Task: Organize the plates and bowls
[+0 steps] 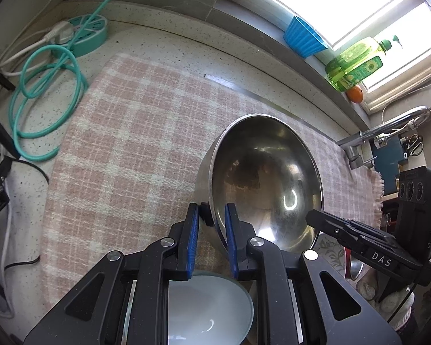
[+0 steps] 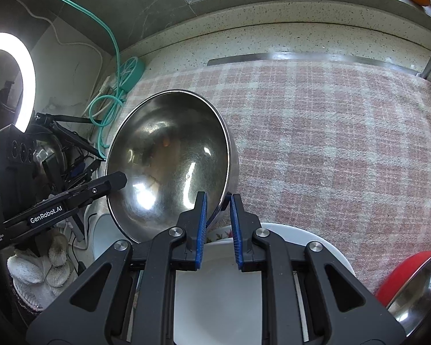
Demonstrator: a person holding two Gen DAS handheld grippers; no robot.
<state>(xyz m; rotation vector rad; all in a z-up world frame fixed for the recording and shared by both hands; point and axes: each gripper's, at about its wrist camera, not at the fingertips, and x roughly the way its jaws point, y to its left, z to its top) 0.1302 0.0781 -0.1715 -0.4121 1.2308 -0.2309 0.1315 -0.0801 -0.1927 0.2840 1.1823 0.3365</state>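
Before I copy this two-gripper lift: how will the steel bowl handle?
The steel bowl looks thin-walled, so probably light. Its polished rim may slip between the left hand-held gripper and right hand-held gripper. Rounded, it would likely rock if set down.

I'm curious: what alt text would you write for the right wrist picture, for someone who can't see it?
Blue-padded right tongs pinch the rim of a tilted steel bowl above a pink checked cloth. The left tongs reach its opposite rim. A white dish sits below, and a red-and-steel bowl at lower right.
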